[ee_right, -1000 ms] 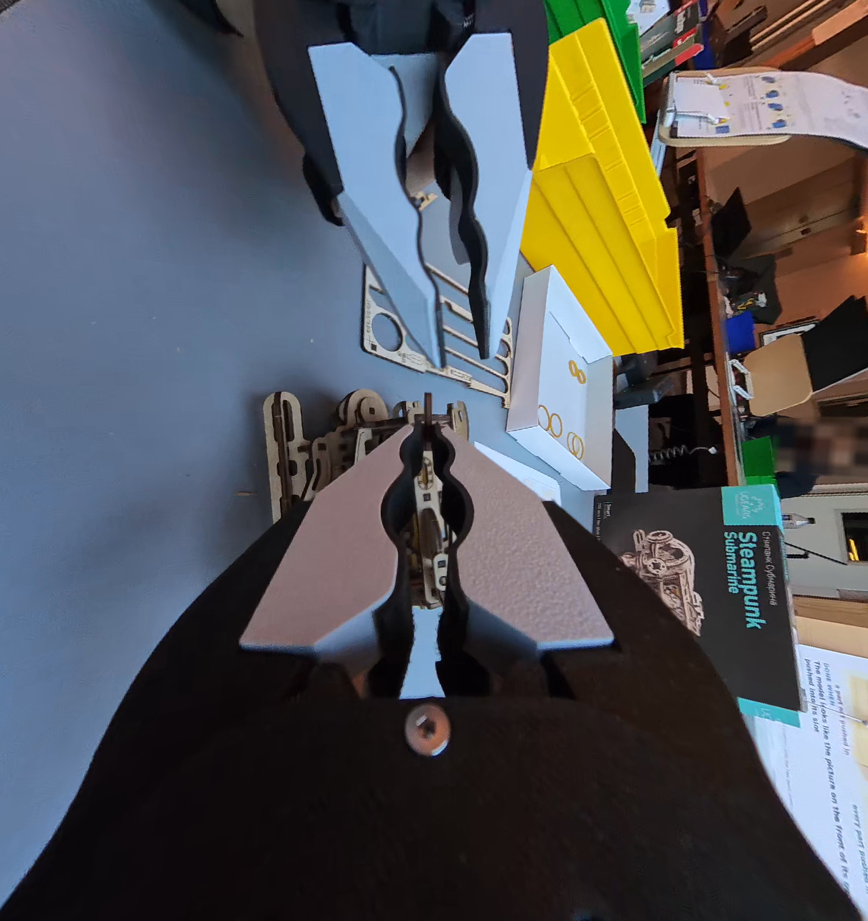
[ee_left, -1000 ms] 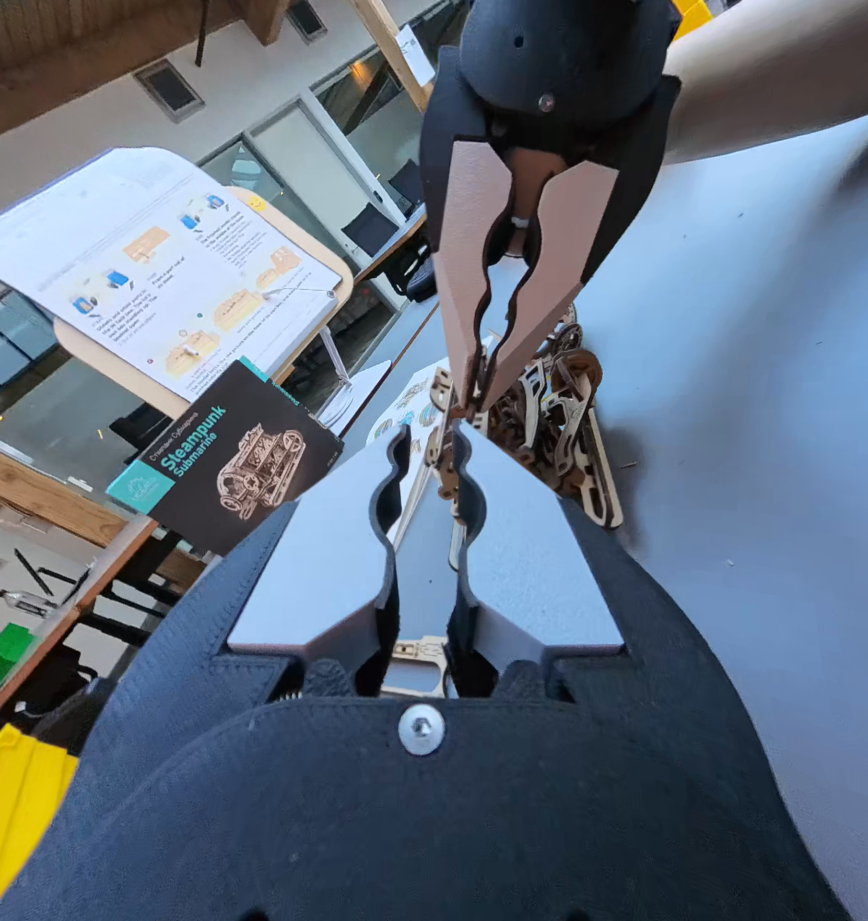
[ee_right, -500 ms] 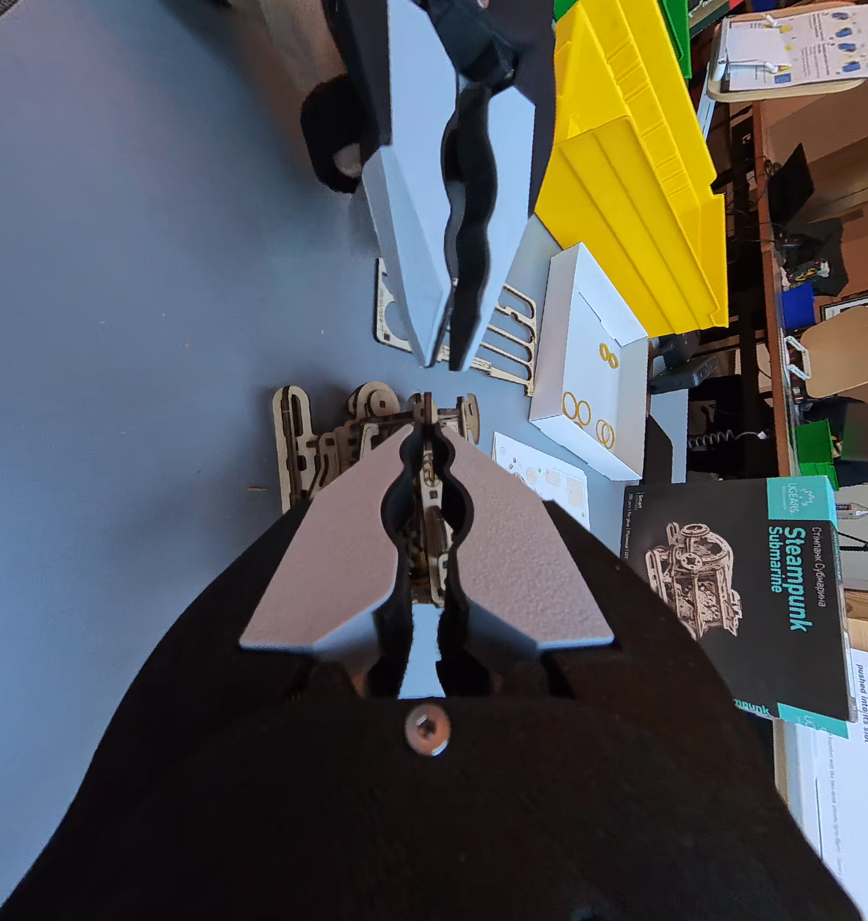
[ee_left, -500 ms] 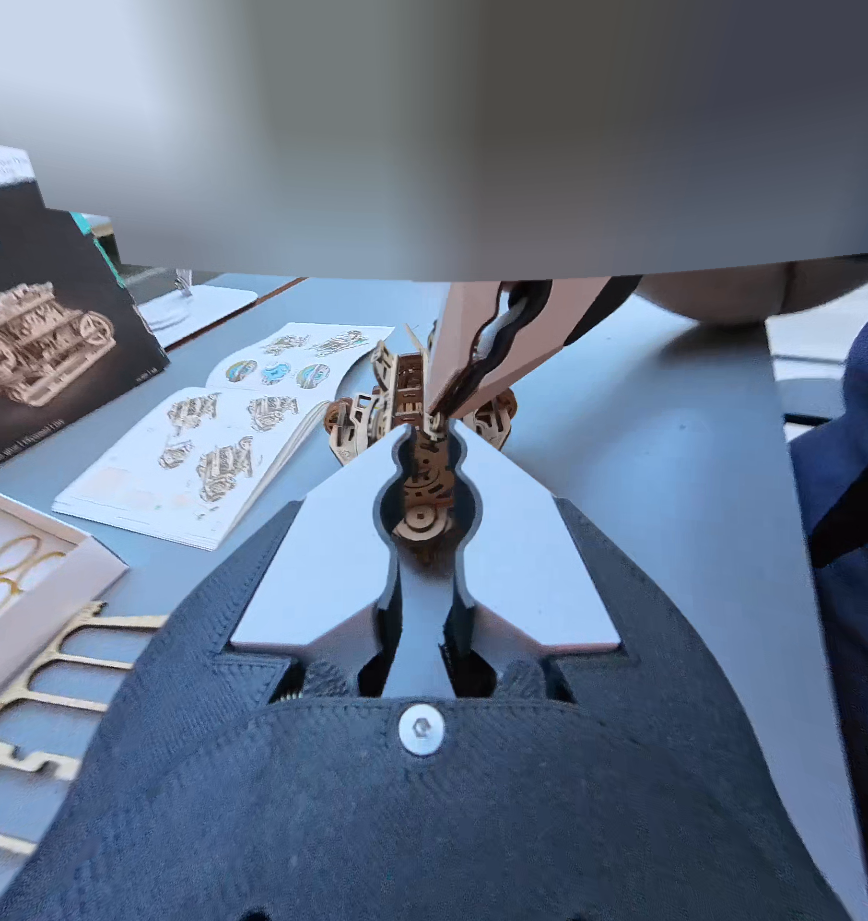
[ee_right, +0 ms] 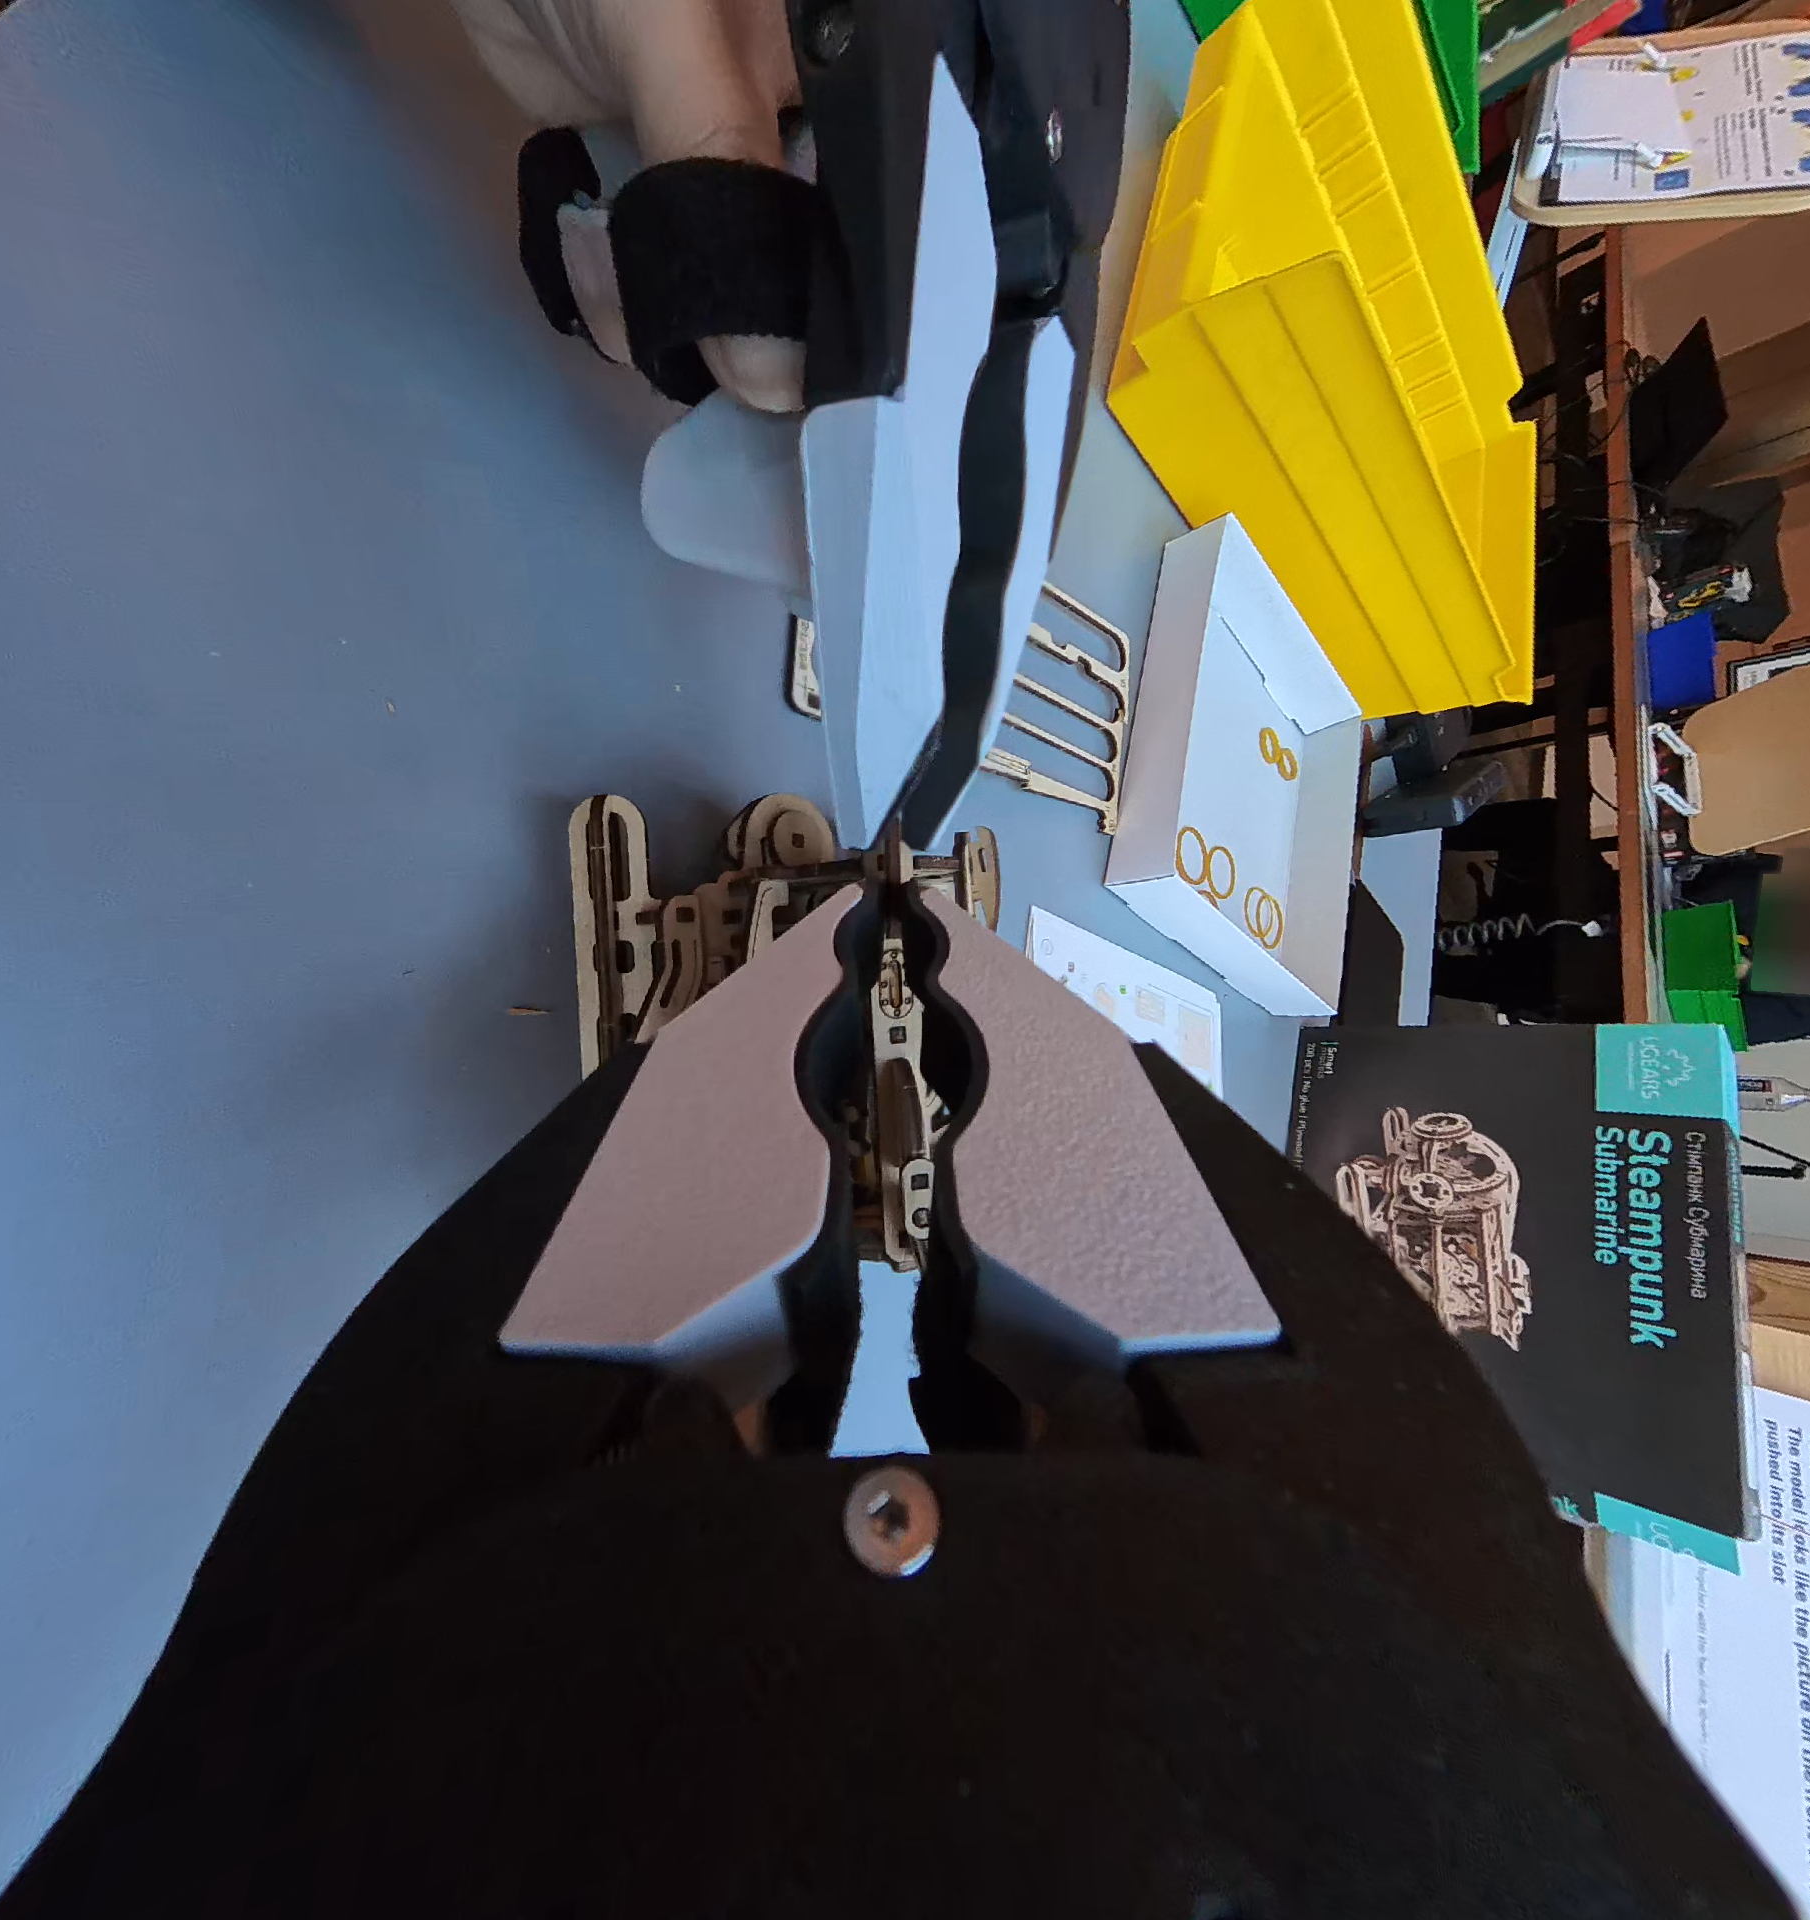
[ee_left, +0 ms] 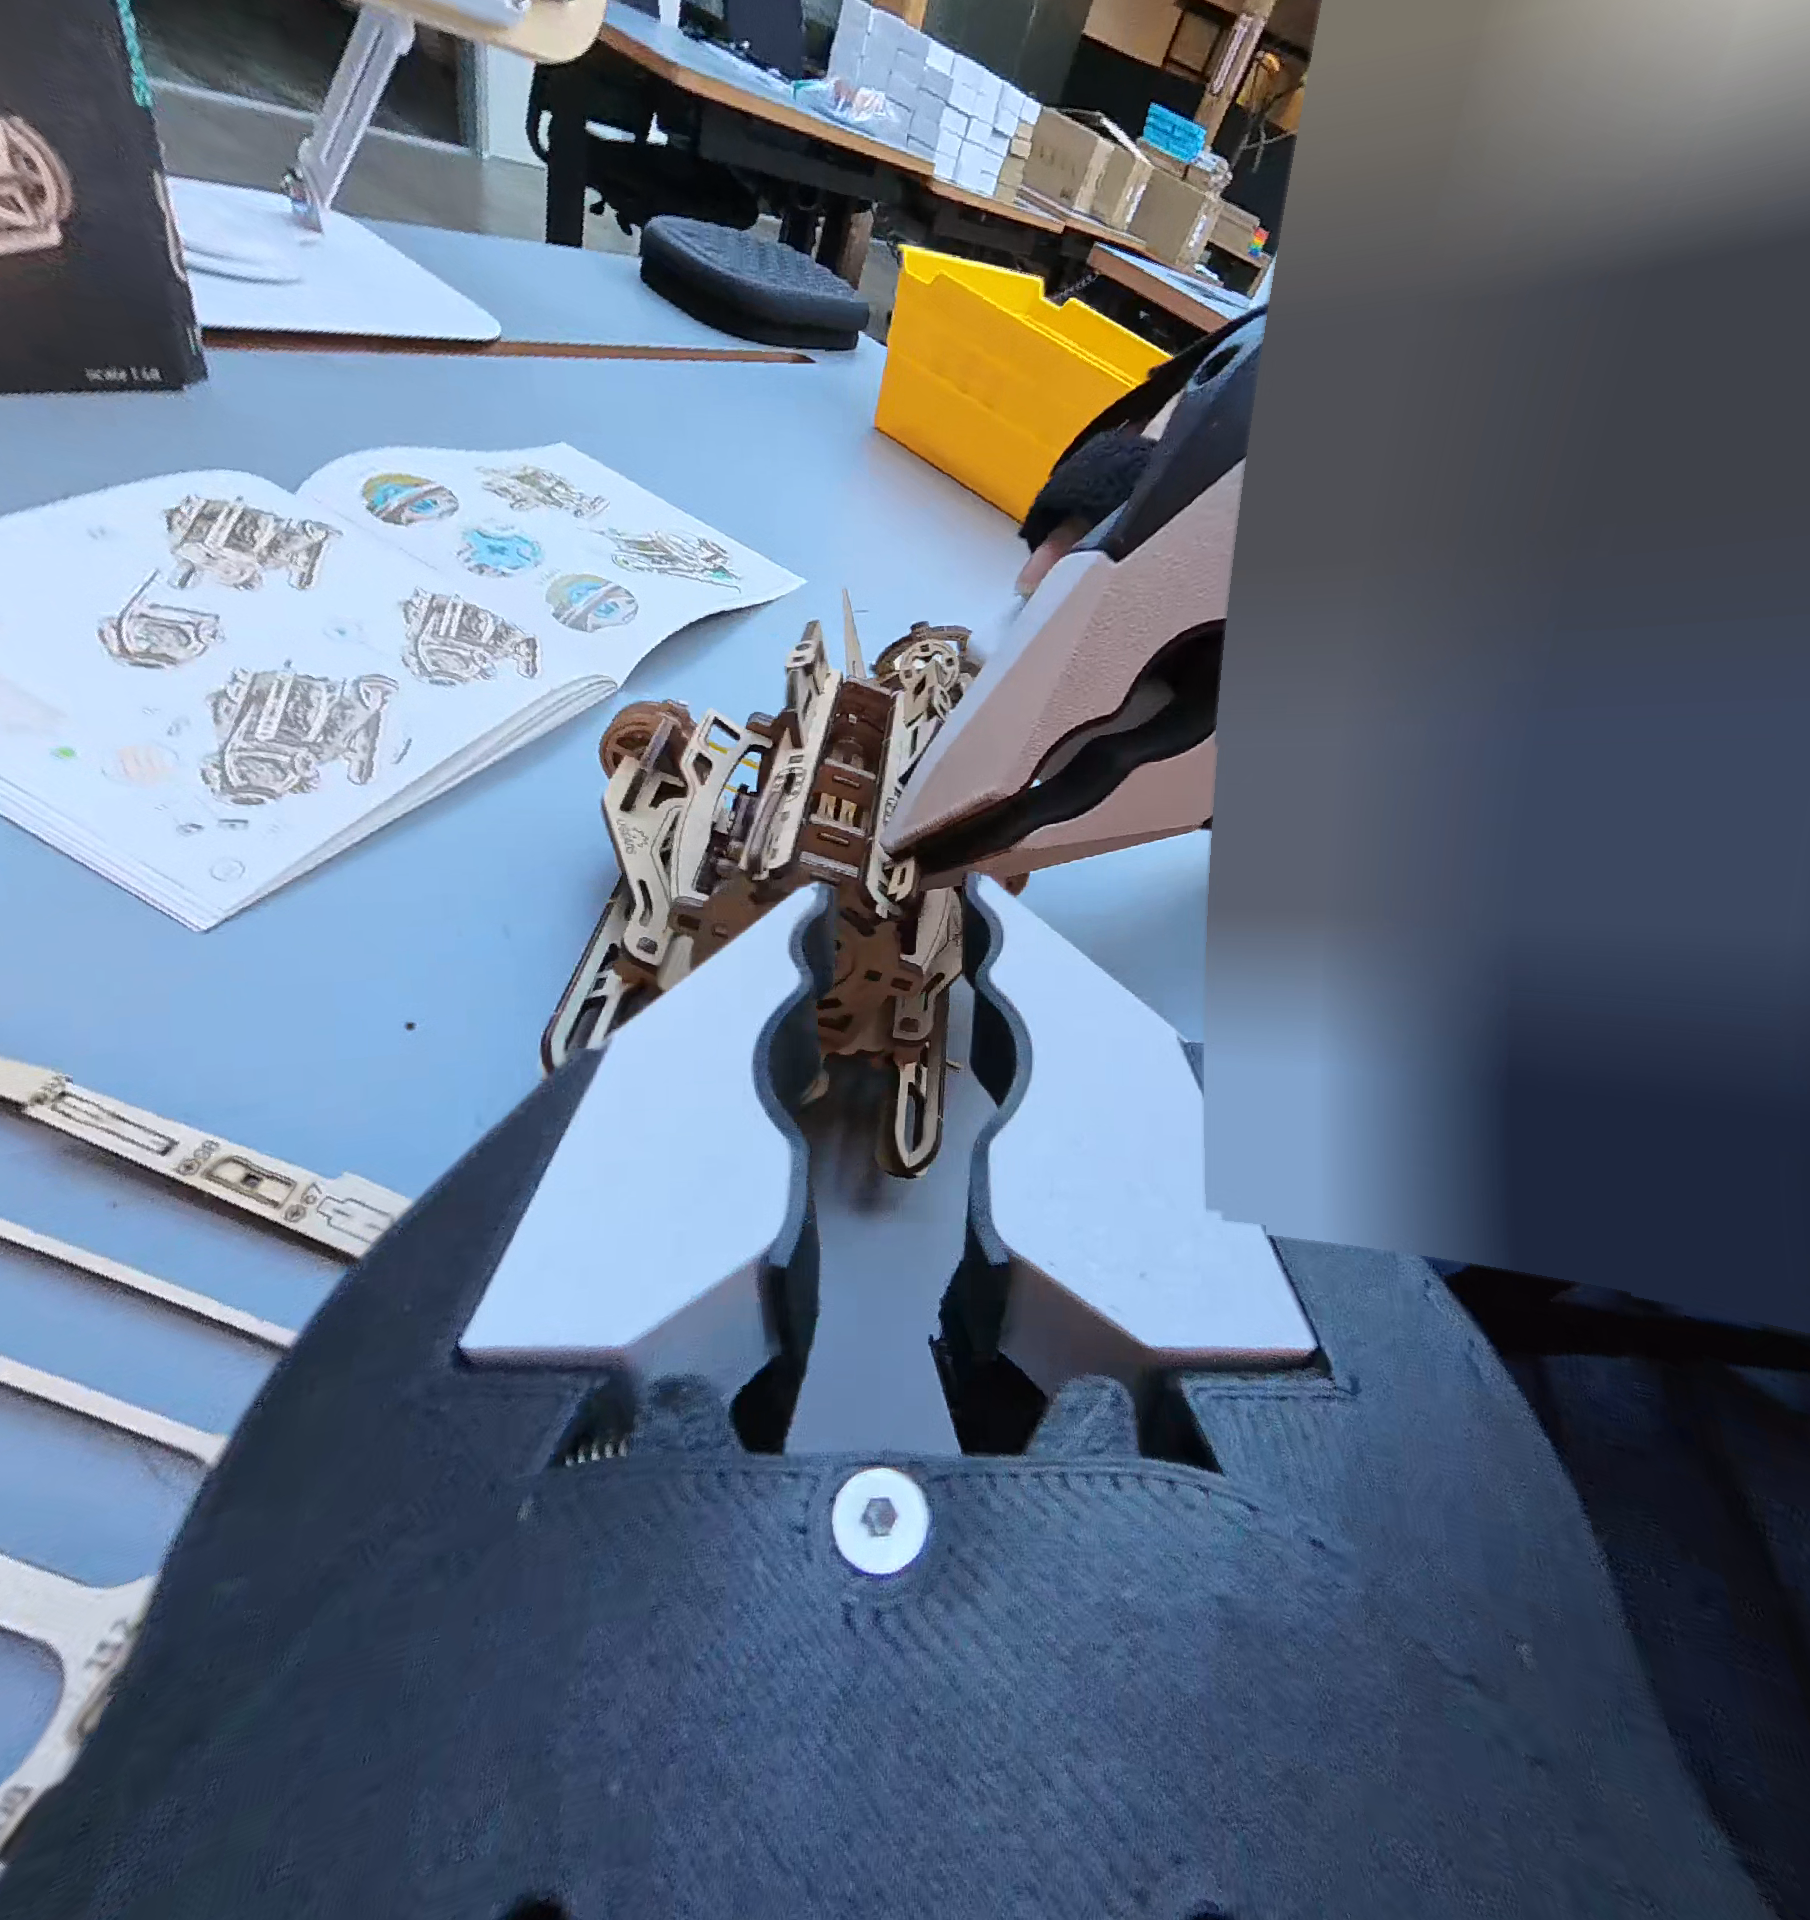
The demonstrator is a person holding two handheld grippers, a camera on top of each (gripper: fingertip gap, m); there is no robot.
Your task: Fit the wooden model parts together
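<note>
The wooden model [ee_left: 735,821] stands on the grey table [ee_left: 413,987], a half-built frame of laser-cut ply. My right gripper [ee_right: 890,894], with brown fingers, is shut on a thin upright plate of the model [ee_right: 896,1039]. In the left wrist view it reaches in from the right [ee_left: 906,857]. My left gripper [ee_left: 890,888], with grey fingers, has its jaws apart, one tip on each side of the model's near end. In the right wrist view it comes down from above [ee_right: 896,826] onto the model's top. I cannot tell whether its tips press the wood.
An open instruction booklet [ee_left: 361,665] lies left of the model. Emptied ply sheets [ee_left: 205,1174] lie at the near left. A black kit box [ee_right: 1503,1247], a white box [ee_right: 1233,790] and yellow bins [ee_right: 1327,416] stand nearby. A person's hand [ee_right: 693,104] holds the left gripper. Less than 4 cm separates the two grippers' tips.
The left gripper has swung round to face the table and booklet, and its jaws have widened. In the right wrist view it has come down onto the model's top. The right gripper stays shut.
</note>
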